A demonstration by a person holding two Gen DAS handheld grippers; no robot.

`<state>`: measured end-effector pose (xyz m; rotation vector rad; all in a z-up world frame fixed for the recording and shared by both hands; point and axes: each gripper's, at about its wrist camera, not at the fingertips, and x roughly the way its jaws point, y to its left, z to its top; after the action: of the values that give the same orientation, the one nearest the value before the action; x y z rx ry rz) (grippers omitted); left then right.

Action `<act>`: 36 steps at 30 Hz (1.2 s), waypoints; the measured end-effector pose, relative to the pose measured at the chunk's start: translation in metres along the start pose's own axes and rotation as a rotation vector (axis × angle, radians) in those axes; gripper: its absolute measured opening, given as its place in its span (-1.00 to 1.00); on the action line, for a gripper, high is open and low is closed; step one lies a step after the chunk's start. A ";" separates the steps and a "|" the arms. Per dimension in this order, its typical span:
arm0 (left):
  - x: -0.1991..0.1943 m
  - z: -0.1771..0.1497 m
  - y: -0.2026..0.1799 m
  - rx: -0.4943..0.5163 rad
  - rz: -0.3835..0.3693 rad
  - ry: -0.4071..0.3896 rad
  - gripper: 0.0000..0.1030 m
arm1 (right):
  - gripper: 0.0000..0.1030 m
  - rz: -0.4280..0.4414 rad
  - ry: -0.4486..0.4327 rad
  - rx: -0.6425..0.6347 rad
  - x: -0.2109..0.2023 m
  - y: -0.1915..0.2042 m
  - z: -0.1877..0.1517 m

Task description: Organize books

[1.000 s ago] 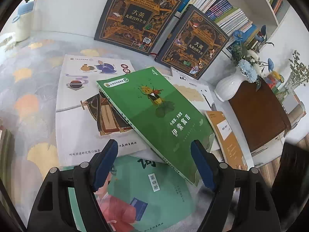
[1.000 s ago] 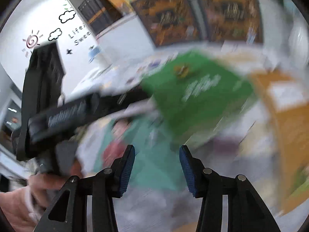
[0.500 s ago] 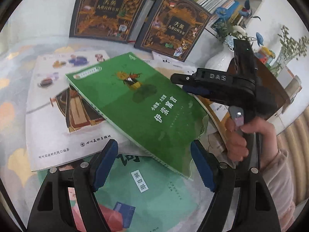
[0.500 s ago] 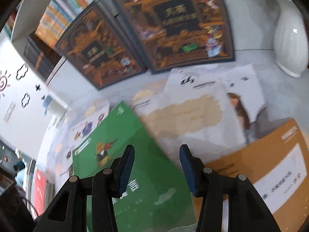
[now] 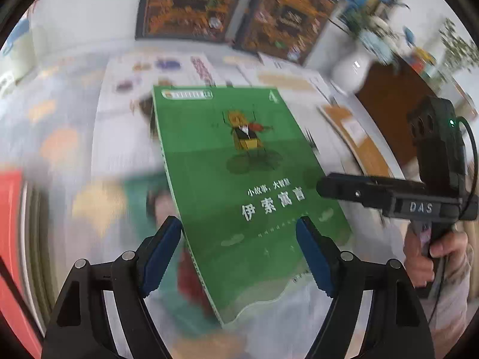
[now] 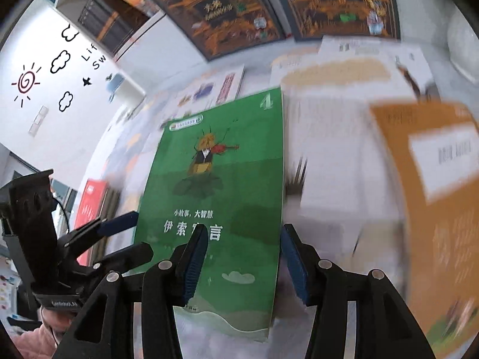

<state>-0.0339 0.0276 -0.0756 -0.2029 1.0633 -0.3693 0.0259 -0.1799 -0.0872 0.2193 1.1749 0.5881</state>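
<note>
The left gripper (image 5: 239, 257) points down at the green book (image 5: 239, 185), its jaws standing wide with nothing pressed between them; the book's near end shows in the gap, its spine edge just inside the left jaw and its cover running away ahead of the jaws. The right gripper (image 6: 244, 263) hangs over the same green book (image 6: 221, 185), its jaws partly apart and gripping nothing; the book's right edge lies just inside the right jaw, while the left jaw sits over the cover's title. Whether either pair of jaws touches the cover cannot be told.

The green book lies on top of other books spread flat on the bench (image 5: 18, 137). Beyond the right jaw of the right gripper lies an orange book (image 6: 434, 197), and ahead of it white books (image 6: 335, 155). Far ahead of both pairs of jaws, two dark ornate books (image 5: 191, 3) stand leaning upright. From the left wrist view, the right gripper's black body and the hand (image 5: 431, 257) holding it appear beyond the right jaw.
</note>
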 end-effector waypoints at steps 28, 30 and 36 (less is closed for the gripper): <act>-0.042 -0.085 0.046 -0.060 -0.133 -0.032 -0.05 | -0.28 0.266 0.073 -0.041 -0.017 0.037 -0.147; -0.042 -0.085 0.044 -0.057 -0.122 -0.032 -0.12 | -0.31 0.265 0.062 -0.026 -0.016 0.036 -0.148; -0.039 -0.086 0.024 0.016 0.002 -0.038 -0.14 | -0.62 0.207 0.016 -0.013 -0.013 0.033 -0.144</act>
<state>-0.1219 0.0659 -0.0928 -0.1943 1.0228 -0.3706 -0.1197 -0.1792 -0.1166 0.3283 1.1707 0.7803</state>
